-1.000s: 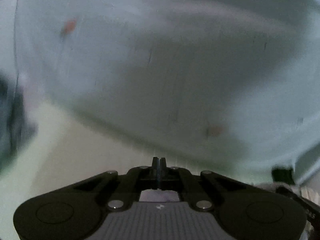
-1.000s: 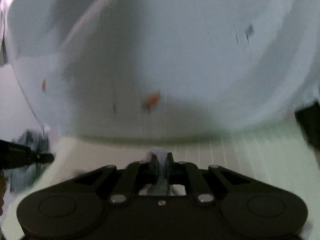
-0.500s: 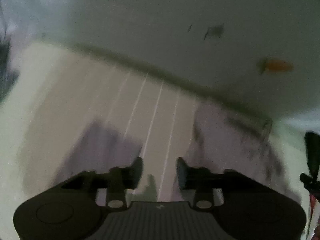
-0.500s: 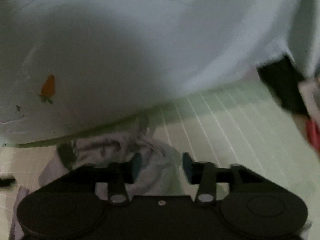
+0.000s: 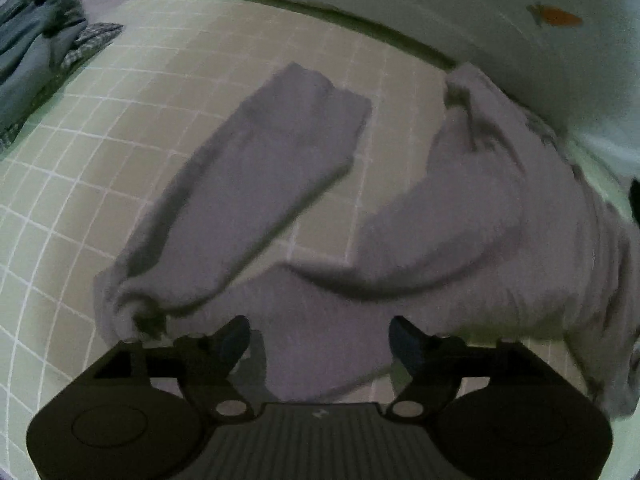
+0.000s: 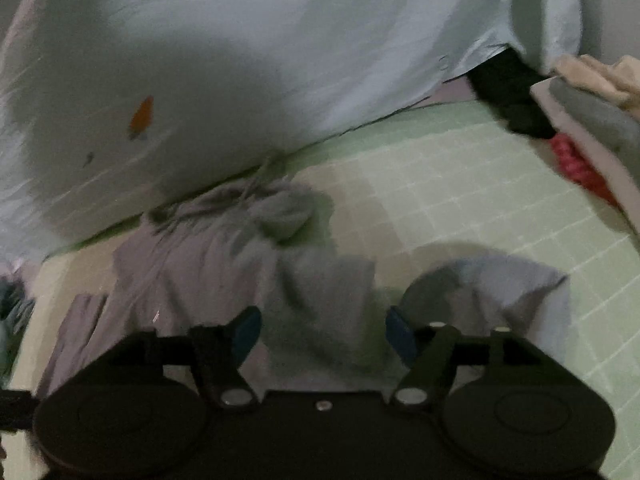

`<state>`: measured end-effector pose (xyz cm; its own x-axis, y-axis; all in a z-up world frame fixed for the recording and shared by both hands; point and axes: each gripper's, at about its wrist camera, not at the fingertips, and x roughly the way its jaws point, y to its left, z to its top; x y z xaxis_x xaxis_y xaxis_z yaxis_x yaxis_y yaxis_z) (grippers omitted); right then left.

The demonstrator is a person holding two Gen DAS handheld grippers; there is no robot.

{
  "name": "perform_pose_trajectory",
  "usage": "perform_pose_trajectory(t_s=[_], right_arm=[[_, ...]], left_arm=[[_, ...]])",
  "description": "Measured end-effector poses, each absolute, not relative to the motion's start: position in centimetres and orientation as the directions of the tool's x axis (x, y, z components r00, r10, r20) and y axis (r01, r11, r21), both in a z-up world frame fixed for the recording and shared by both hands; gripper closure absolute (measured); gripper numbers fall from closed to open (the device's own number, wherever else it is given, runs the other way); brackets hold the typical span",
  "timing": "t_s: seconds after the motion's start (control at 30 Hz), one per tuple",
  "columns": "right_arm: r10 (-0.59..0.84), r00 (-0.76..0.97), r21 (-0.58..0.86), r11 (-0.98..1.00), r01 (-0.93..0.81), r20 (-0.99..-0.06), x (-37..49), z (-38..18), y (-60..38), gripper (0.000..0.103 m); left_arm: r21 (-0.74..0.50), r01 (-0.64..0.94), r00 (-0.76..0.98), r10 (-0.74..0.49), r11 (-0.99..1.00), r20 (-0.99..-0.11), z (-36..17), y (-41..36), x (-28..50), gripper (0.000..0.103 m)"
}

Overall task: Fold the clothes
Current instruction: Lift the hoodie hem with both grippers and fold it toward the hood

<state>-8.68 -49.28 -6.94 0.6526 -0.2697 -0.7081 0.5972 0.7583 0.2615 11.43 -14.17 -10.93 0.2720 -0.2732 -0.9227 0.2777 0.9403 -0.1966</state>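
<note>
While its jaws are opening with cloth lying under the gap but nothing pinched, the left gripper (image 5: 320, 340) looks steeply down in the left wrist view on a grey garment (image 5: 460, 216) spread on the green gridded mat (image 5: 200, 80); 2 long parts run away from the tips toward the pale sheet (image 5: 480, 20), the left one (image 5: 256, 184) straight, the right one bunched, so the long axis runs away from the tongs. A heap of dark clothes (image 5: 36, 36) lies at the far left. In the right wrist view the right gripper (image 6: 322, 334) is likewise released, jaws opening, above the same garment (image 6: 224, 264), whose crumpled end reaches toward the sheet (image 6: 240, 60) while a loose flap (image 6: 520, 292) lies to the right; folded clothes (image 6: 592, 112) sit at the mat's far right edge. Both hands seem about equally near, each over its own side. 1 second earlier both grippers were clenched, the right on cloth, facing the sheet; half a second ago they were part open.
</note>
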Motion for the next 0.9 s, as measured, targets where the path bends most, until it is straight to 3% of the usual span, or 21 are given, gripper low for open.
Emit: perform_pose_trajectory(t_s=[0.2, 0.43, 0.47, 0.5, 0.53, 0.57, 0.6, 0.7, 0.9], right_arm=[[-0.240, 0.608, 0.154, 0.839, 0.522, -0.756, -7.2, -9.4, -47.1, 0.024], [-0.271, 0.569, 0.049, 0.874, 0.483, -0.777, -4.6, -10.8, -47.7, 0.025], [-0.262, 0.572, 0.053, 0.879, 0.475, -0.778, -4.6, -10.8, -47.9, 0.029], [-0.251, 0.573, 0.060, 0.882, 0.468, -0.780, -4.7, -10.8, -48.1, 0.042], [-0.242, 0.574, 0.069, 0.882, 0.467, -0.782, -4.8, -10.8, -48.3, 0.061], [-0.236, 0.579, 0.081, 0.880, 0.467, -0.780, -5.1, -10.6, -48.4, 0.070], [-0.229, 0.585, 0.094, 0.879, 0.468, -0.778, -5.5, -10.4, -48.5, 0.079], [-0.236, 0.614, 0.100, 0.882, 0.461, -0.753, -6.8, -9.5, -48.0, 0.086], [-0.263, 0.676, 0.057, 0.909, 0.412, -0.688, -11.2, -4.8, -45.0, 0.088]], left_arm=[[-0.145, 0.442, 0.263, -0.282, 0.885, -0.923, -11.5, -17.4, 10.5, 0.017], [-0.064, 0.499, 0.304, -0.244, 0.864, -0.921, -12.9, -20.5, 11.7, 0.018], [-0.058, 0.504, 0.313, -0.245, 0.862, -0.918, -13.0, -20.8, 11.8, 0.023], [-0.052, 0.509, 0.321, -0.246, 0.859, -0.914, -13.1, -21.1, 11.9, 0.028], [-0.043, 0.514, 0.335, -0.247, 0.857, -0.909, -13.0, -21.3, 11.9, 0.046], [-0.040, 0.516, 0.349, -0.253, 0.856, -0.902, -12.8, -21.3, 11.9, 0.074], [-0.051, 0.505, 0.355, -0.261, 0.862, -0.898, -12.7, -21.2, 11.9, 0.082], [-0.070, 0.452, 0.378, -0.262, 0.889, -0.888, -12.1, -20.4, 11.5, 0.088], [-0.010, 0.413, 0.546, -0.257, 0.911, -0.798, -6.0, -17.3, 8.0, 0.089]])
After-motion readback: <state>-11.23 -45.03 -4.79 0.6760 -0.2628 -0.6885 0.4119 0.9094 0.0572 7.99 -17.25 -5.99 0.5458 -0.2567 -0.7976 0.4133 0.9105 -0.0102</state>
